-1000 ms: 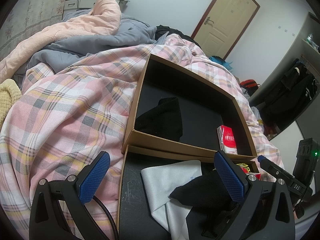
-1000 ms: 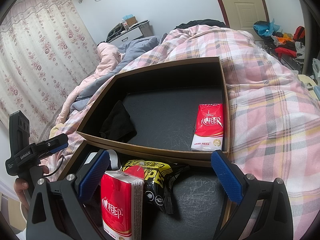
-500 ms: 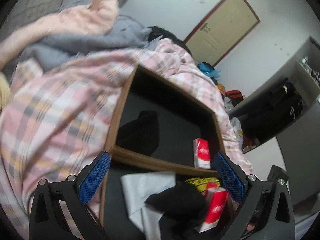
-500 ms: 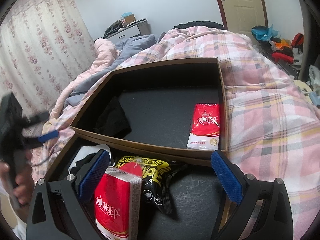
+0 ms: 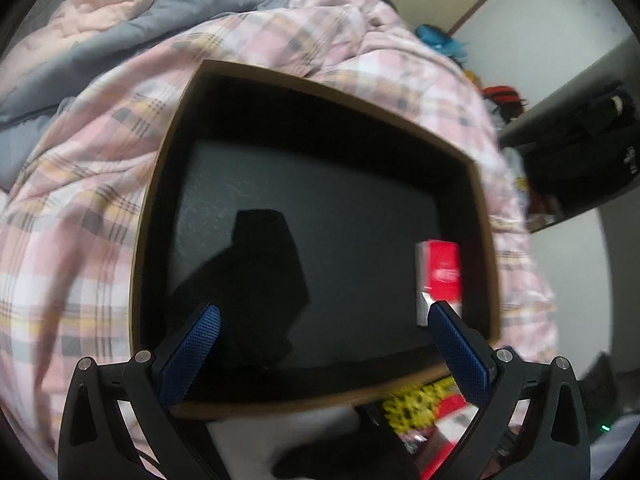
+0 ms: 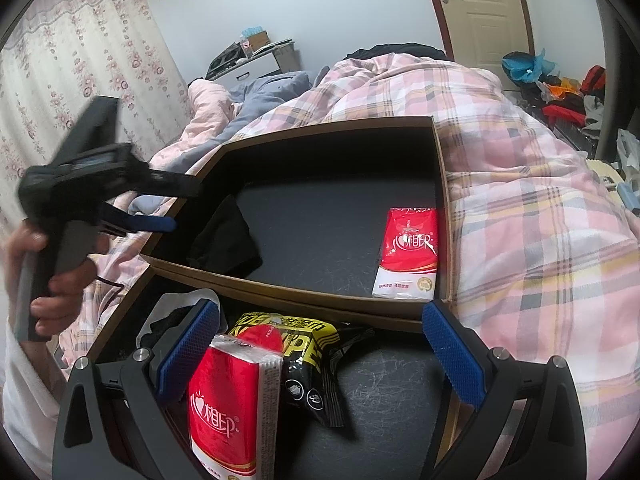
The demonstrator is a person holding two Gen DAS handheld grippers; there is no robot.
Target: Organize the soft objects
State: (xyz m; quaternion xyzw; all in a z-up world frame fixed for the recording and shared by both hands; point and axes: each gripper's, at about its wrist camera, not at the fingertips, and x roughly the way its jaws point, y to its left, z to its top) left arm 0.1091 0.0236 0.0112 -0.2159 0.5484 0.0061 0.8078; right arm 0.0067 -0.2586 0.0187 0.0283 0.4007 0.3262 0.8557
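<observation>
Two black-lined cardboard boxes lie on the plaid bed. The far box holds a black cloth on its left and a red tissue pack on its right. My left gripper is open and hovers over the far box's near wall, above the black cloth; nothing is between its fingers. My right gripper is open over the near box, where a red tissue pack stands by its left finger, beside a yellow-black wipes pack. A white cloth and some dark fabric lie at the near box's left.
A pink plaid quilt surrounds the boxes, with grey and peach bedding behind. A hand holds the left tool at the left edge of the right wrist view. A door and piled clothes are at the far right.
My left gripper has moved up and forward from the near box to over the far box, still open. The right gripper has barely shifted.
</observation>
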